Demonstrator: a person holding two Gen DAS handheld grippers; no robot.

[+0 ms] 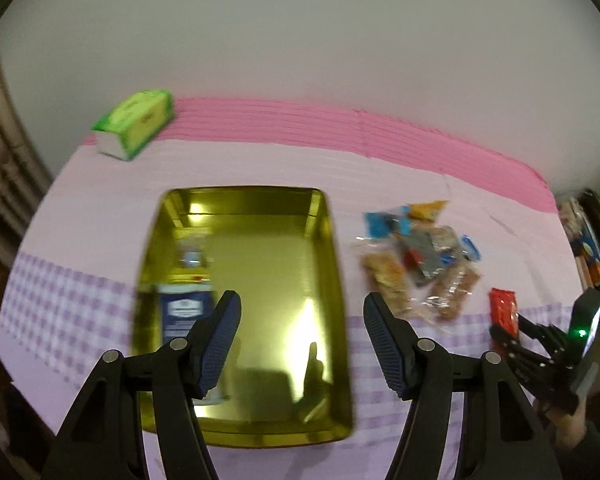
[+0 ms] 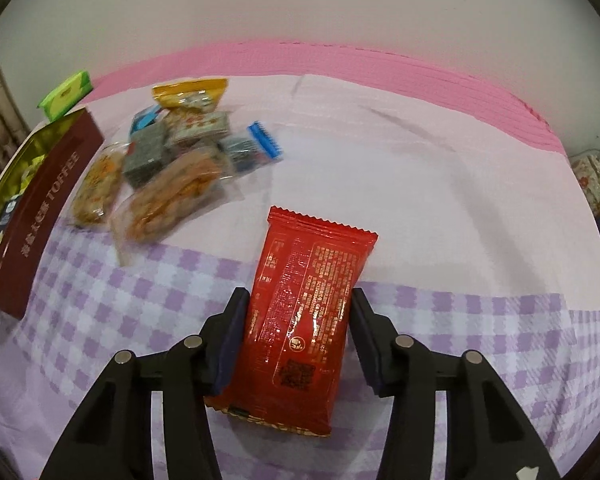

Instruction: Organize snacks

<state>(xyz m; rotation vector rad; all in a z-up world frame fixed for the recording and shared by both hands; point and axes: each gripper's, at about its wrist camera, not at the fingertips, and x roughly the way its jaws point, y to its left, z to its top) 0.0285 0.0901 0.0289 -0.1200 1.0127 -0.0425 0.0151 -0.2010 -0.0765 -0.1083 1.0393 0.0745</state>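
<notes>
I clamp my right gripper [image 2: 296,320] on the crinkly red foil snack packet [image 2: 304,316], bound for the gold tin [image 1: 332,280] at nine o'clock, my left gripper [image 1: 300,332] wide open, empty.

The counter [image 1: 100,200] is covered with a pale pink cloth that has a lilac checked band across its near part and a deeper pink strip along the far edge by the wall. A gold rectangular tin [image 1: 328,264] sits on it left of centre; its dark red outer side reads "TOFFEE" in the right wrist view. A green tissue pack [image 1: 134,128] lies at the far left corner, well apart from the tin. Just right of the tin, a loose pile of small wrapped snacks [image 1: 418,258] rests on the cloth: clear packets of brown pieces, blue-edged wrappers, a grey packet and 1 yellow packet [image 2: 190,94] at the far side.
</notes>
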